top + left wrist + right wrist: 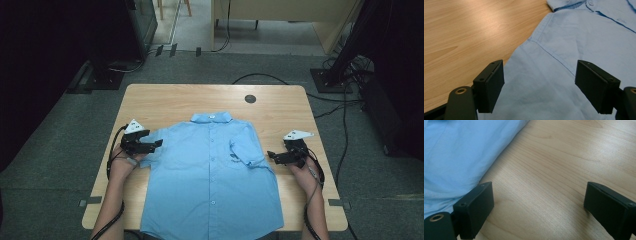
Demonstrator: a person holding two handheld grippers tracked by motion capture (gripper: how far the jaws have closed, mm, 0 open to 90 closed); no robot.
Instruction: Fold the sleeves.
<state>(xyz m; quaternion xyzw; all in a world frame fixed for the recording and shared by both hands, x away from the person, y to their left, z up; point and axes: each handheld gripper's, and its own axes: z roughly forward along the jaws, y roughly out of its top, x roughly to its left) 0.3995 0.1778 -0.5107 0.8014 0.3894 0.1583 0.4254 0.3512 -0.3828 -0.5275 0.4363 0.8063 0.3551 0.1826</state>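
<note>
We see a light blue short-sleeved button-up cotton shirt (212,175) lying face up and buttoned along the middle of the pale wooden bench (165,100), collar toward the far edge and hem hanging slightly over the near edge. We judge the work to be folding it, and it looks barely begun: the sleeve on our right is already turned in over the chest, while the sleeve on our left lies spread flat, and the body is unfolded.

Our left tongs (150,145) sit over that flat left sleeve; in the left gripper view the jaws stand wide with sleeve cloth below and between them, pressing on nothing. Our right tongs (274,156) rest just beside the shirt's right edge, jaws wide apart over bare wood and holding nothing.

Left to do, as we read it: the left sleeve fold, then the body folds. No containers stand on the bench; a small dark round grommet (250,98) sits near its far edge.
</note>
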